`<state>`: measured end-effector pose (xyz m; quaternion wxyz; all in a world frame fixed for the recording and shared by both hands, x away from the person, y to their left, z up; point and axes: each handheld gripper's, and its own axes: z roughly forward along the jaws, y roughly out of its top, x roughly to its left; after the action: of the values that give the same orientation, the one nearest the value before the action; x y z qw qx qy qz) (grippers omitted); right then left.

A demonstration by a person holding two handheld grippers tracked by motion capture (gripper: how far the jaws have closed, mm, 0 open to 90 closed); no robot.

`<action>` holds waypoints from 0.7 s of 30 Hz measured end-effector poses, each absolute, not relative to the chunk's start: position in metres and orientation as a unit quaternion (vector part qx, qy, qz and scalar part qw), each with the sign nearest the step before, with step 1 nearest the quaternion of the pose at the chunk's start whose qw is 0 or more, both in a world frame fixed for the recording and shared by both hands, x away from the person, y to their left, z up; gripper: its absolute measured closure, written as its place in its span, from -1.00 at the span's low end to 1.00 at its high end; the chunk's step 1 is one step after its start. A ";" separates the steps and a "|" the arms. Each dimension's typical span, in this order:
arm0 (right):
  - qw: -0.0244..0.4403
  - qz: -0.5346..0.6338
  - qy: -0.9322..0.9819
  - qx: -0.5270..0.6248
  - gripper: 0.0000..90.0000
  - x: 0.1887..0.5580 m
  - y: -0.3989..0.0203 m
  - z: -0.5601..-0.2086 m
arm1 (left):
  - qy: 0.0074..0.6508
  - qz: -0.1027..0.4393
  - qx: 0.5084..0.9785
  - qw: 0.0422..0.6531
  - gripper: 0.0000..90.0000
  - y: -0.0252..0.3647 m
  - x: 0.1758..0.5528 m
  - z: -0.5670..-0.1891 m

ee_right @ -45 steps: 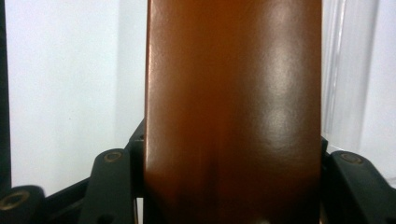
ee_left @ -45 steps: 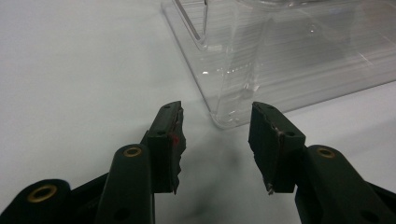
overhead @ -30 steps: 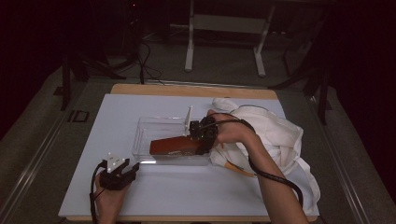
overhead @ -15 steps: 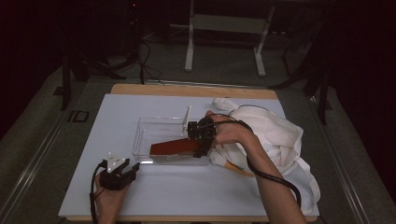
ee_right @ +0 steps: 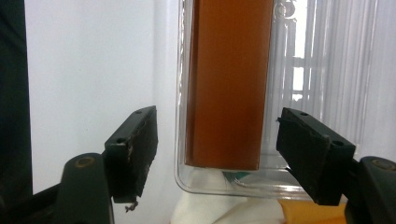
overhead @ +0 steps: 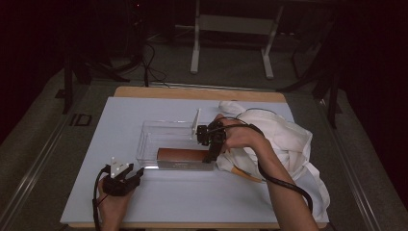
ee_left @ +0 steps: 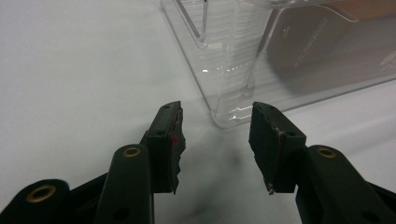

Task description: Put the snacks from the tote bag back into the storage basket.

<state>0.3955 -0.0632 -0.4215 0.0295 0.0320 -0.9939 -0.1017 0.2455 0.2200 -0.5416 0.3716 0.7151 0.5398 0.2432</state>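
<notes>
Brown block (overhead: 183, 154): laid flat inside the clear bin (overhead: 166, 132), along the bin's near wall, its long axis running left to right across the table.
Right gripper (overhead: 211, 153): poised at the block's right end; its jaws have just been opening and now stand wide, one to each side of that end, pads not pressing.
Block from the fingers (ee_right: 133, 149): straight ahead, its length running away from them.
Left gripper (overhead: 126, 179): resting on the table near the bin's near-left corner, jaws apart, nothing between them.
Nearer hand: the right.
Surface: pale table sheet (overhead: 192, 192); white cloth (overhead: 288, 144) heaped at the right.
Room: dark, table legs behind.
</notes>
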 end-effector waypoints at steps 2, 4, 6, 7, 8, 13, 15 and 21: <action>0.028 -0.101 -0.994 0.031 -0.35 0.395 -0.064 -0.420 | 0.540 0.243 0.715 0.372 0.21 0.220 0.245 -0.542; 0.027 -0.100 -0.994 0.030 -0.35 0.395 -0.065 -0.420 | 0.540 0.243 0.715 0.371 0.21 0.220 0.246 -0.542; 0.030 -0.102 -0.994 0.030 -0.34 0.395 -0.066 -0.419 | 0.540 0.244 0.715 0.371 0.21 0.220 0.246 -0.542; 0.030 -0.102 -0.994 0.030 -0.34 0.395 -0.066 -0.419 | 0.540 0.243 0.715 0.371 0.21 0.220 0.246 -0.542; 0.028 -0.106 -0.993 0.032 -0.34 0.395 -0.067 -0.418 | 0.540 0.243 0.715 0.372 0.21 0.220 0.246 -0.542; 0.024 -0.115 -0.993 0.031 -0.34 0.394 -0.068 -0.414 | 0.540 0.243 0.716 0.371 0.21 0.220 0.246 -0.542; 0.025 -0.116 -0.992 0.030 -0.34 0.393 -0.069 -0.413 | 0.540 0.243 0.716 0.371 0.21 0.220 0.246 -0.542; 0.009 -0.143 -0.989 0.029 -0.34 0.387 -0.076 -0.413 | 0.540 0.243 0.716 0.369 0.21 0.220 0.246 -0.542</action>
<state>0.3867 -0.0762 -0.4126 0.0093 0.0290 -0.9892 -0.1432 0.2458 0.2197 -0.5417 0.3688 0.7161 0.5402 0.2435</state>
